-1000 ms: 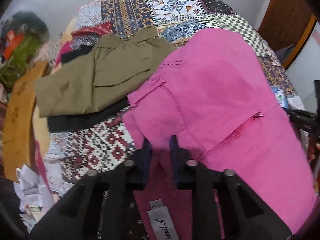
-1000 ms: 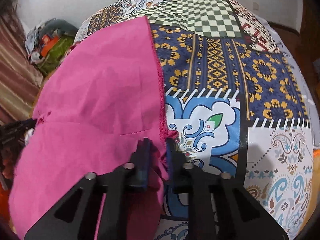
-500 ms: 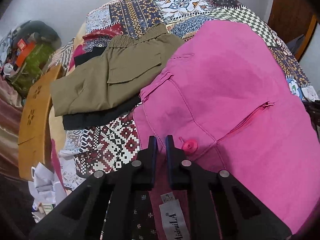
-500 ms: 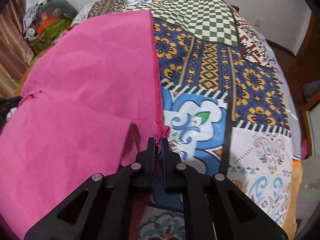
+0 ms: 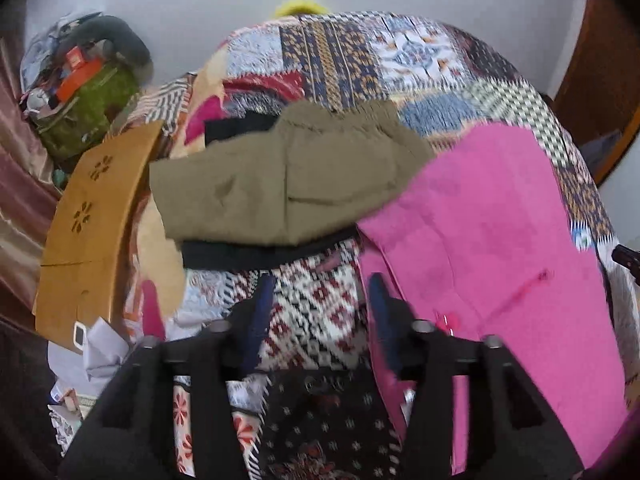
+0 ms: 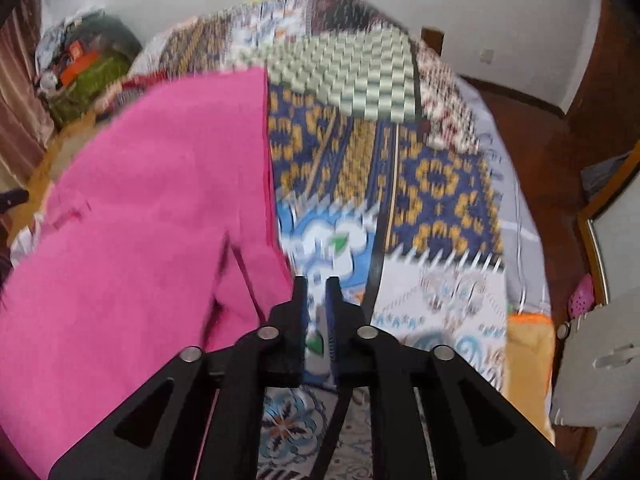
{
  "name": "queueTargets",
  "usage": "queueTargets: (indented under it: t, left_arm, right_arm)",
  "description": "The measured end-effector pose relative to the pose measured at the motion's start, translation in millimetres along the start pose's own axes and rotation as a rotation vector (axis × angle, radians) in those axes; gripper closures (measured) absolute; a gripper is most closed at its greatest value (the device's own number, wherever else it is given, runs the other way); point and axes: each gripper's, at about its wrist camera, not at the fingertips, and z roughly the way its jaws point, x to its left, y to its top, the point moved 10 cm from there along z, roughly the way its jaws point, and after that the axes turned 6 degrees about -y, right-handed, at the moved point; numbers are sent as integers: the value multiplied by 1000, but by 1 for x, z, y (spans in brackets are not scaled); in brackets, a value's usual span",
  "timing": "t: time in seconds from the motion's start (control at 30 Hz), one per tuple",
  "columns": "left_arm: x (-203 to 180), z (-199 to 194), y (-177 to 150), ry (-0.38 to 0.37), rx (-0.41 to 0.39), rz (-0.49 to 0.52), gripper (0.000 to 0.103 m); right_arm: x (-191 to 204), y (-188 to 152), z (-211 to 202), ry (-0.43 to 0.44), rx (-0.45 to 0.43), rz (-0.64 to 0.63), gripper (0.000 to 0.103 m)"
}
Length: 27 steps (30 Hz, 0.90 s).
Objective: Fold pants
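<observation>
While the left gripper (image 5: 320,312) hangs with its fingers spread wide and nothing between them, only patterned patchwork bedspread (image 5: 316,316) shows in the gap. The right-hand finger (image 5: 382,320) sits against the near edge of the pink pants (image 5: 492,248), which lie spread flat from about one to four o'clock of that tool. At twelve o'clock, a folded olive garment (image 5: 288,184) rests on top of a black one (image 5: 256,254), its corner touching or overlapping the pink cloth's far edge. Out at ten o'clock stands a wooden headboard panel (image 5: 92,220) with cut-out flowers, and past it a heap of bags and clutter (image 5: 84,92) against the wall.

The right gripper (image 6: 317,300) has its fingers drawn close, a narrow slit left between them; through that slit I see bedspread, not fabric, so it grips nothing that I can make out. The pink pants' hem corner (image 6: 276,276) lies just beside its left finger, at roughly ten o'clock, and the cloth runs on toward nine and eleven o'clock. From twelve to three o'clock the bedspread lies bare, blurred by motion. At three o'clock, an orange cloth (image 6: 528,360) sits at the bed's edge.
</observation>
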Motion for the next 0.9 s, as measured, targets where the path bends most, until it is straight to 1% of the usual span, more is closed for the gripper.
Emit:
queueTargets:
  t: [0.07, 0.13, 0.17, 0.3, 0.4, 0.5, 0.53, 0.6, 0.67, 0.77, 0.83, 0.87, 0.9]
  left_arm:
    - [2, 5, 11, -17, -3, -9, 42]
    - [3, 16, 19, -38, 19, -21, 41]
    - [2, 22, 21, -50, 31, -27, 41]
    - [-4, 53, 23, -113, 102, -63, 41]
    - [-12, 79, 16, -155, 168, -80, 41]
    - [-21, 96, 9, -198, 212, -85, 41]
    - [-23, 100, 8, -204, 219, -86, 40]
    - [-24, 107, 5, -195, 227, -90, 32]
    - [-26, 112, 4, -196, 228, -89, 31]
    - [-29, 114, 4, -217, 233, -76, 31]
    - [-30, 116, 4, -252, 241, -77, 34]
    - [-32, 117, 4, -279, 247, -84, 40]
    - [-33, 118, 5, -309, 253, -93, 49]
  right_arm:
    - [3, 20, -9, 14, -47, 13, 69]
    - [12, 42, -14, 21, -97, 16, 59]
    - [15, 49, -15, 24, -112, 15, 57]
    - [38, 71, -2, 55, -125, 10, 55]
    - [51, 84, 12, 72, -124, -3, 55]
    - [60, 97, 28, 76, -115, -21, 54]
    - [62, 101, 34, 78, -109, -23, 54]
    - [66, 110, 45, 84, -98, -21, 54]
    - [68, 121, 57, 91, -86, -12, 54]
    - [70, 134, 72, 104, -79, 3, 54]
    - [73, 141, 79, 119, -74, 21, 54]
    - [76, 144, 83, 139, -71, 38, 55]
    - [80, 146, 86, 168, -64, 53, 55]
